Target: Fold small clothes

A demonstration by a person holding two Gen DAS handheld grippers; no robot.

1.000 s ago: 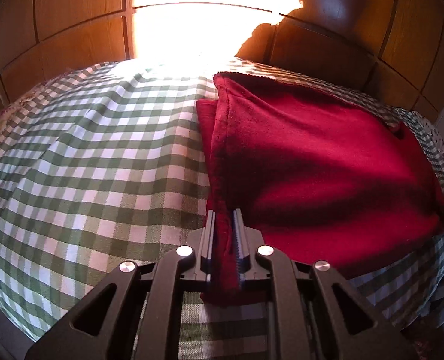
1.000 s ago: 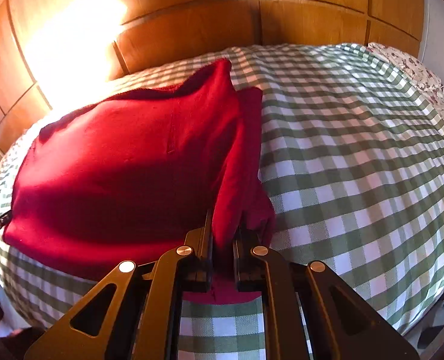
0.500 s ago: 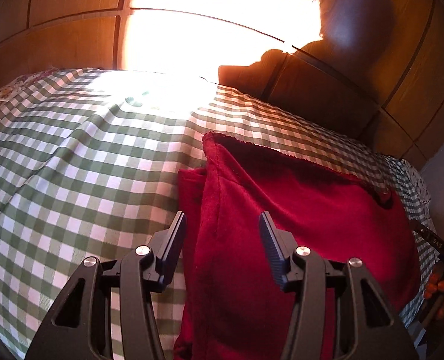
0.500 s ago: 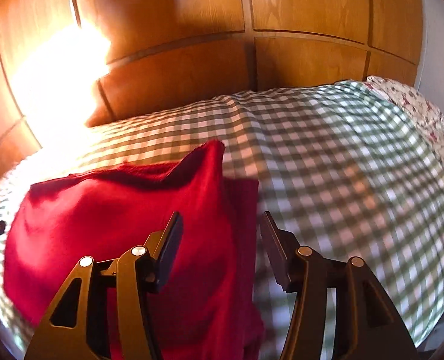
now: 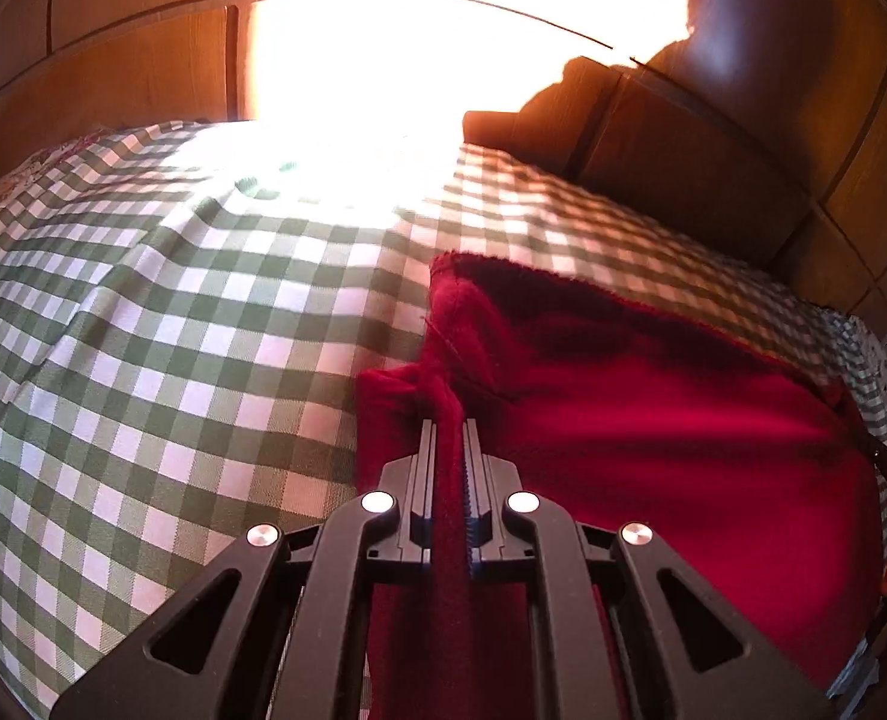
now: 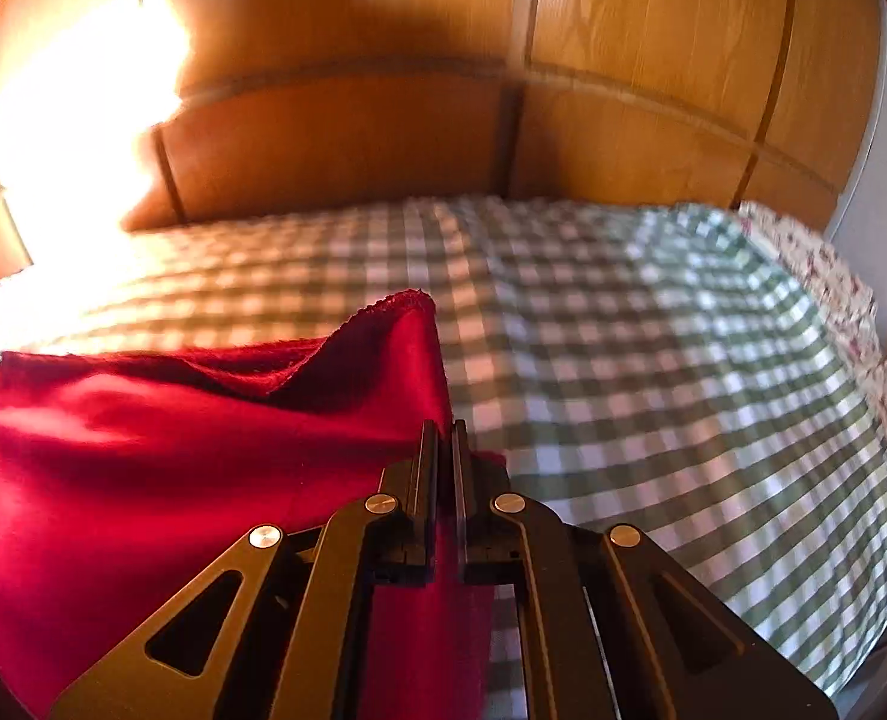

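Observation:
A dark red garment [image 5: 653, 420] lies folded on the green-and-white checked bedspread [image 5: 173, 330]. My left gripper [image 5: 449, 426] is shut on a bunched fold at the garment's left edge, with cloth running down between its jaws. In the right wrist view the same garment [image 6: 173, 438] spreads to the left, one corner standing up in a peak. My right gripper [image 6: 441, 429] is shut on the garment's right edge, and red cloth hangs down between its jaws.
A wooden panelled headboard [image 6: 353, 138] stands behind the bed, with a bright glare of sunlight [image 5: 413, 60] on it. A floral pillow [image 6: 833, 288] lies at the far right. The checked bedspread [image 6: 683, 360] stretches to the right of the garment.
Both grippers were shut on the garment a second ago and open above it half a second ago. Now both are shut again on its side edges, further up the cloth.

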